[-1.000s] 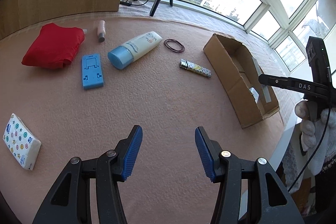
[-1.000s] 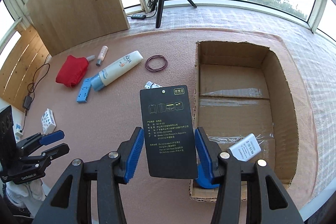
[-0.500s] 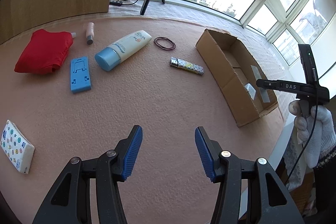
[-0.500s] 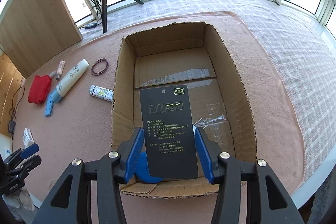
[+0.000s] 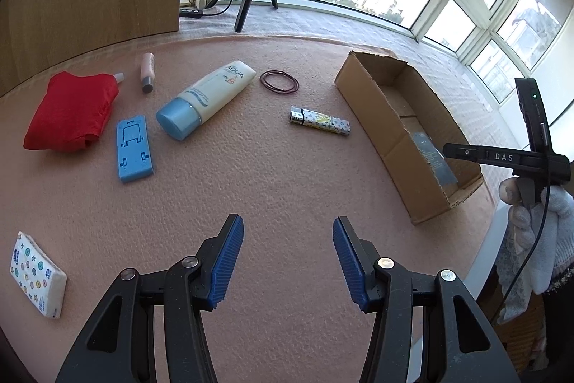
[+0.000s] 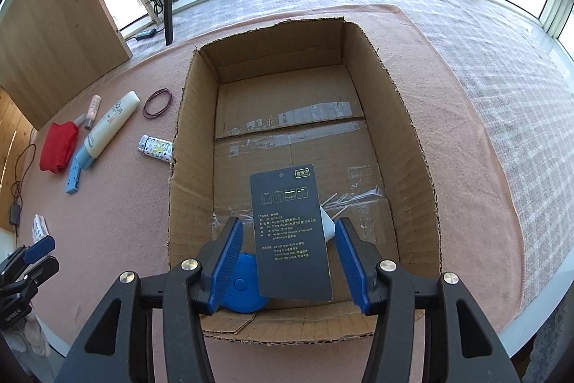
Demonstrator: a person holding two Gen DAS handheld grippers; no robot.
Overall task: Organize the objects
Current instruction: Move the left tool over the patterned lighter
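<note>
Cardboard box (image 6: 412,146) | holds: black card (image 6: 290,232), blue disc (image 6: 244,289), white item (image 6: 328,228)

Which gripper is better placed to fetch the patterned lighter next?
Left. The left gripper is open and empty over the mat, with the lighter ahead of it. The right gripper, jaws just opening, is over the cardboard box with the black tag between its fingers.

My left wrist camera looks steeply down across the bench (image 5: 272,174) toward the windows, my right hangs close above the cardboard box (image 6: 405,117), and both views share that box and the lighter (image 5: 319,125).
</note>
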